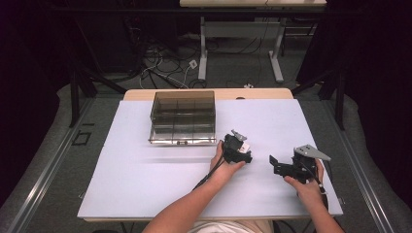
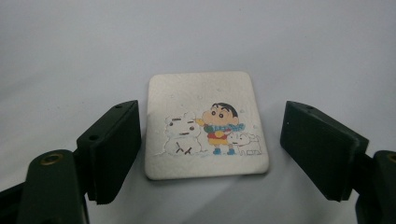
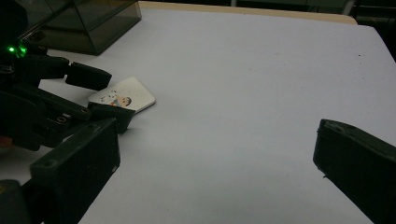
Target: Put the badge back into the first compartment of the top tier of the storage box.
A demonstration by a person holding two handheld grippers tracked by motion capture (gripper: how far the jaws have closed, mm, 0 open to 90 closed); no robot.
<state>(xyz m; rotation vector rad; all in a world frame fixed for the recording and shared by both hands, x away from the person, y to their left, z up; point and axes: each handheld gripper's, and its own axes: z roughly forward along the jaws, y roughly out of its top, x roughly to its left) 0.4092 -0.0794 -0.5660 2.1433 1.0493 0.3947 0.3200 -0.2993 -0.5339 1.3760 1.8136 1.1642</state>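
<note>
A small square white card (image 2: 205, 98) printed with a cartoon boy, a snowman and a dog lies flat on the white table. My left gripper (image 2: 210, 140) is open, with one jaw on each side of the card and neither touching it. In the high view the left gripper (image 1: 239, 150) sits right of the table's middle, over the card (image 1: 245, 147). My right gripper (image 3: 215, 154) is open and holds nothing. It (image 1: 275, 165) hovers to the right of the left one and points toward it. The right gripper view also takes in the card (image 3: 135, 93) and the left gripper (image 3: 95, 93).
A clear, smoky plastic box (image 1: 183, 116) with inner compartments stands at the back centre-left of the white mat (image 1: 145, 170). The same box (image 3: 84, 23) appears at the top left of the right gripper view. Table legs and cables lie on the floor beyond.
</note>
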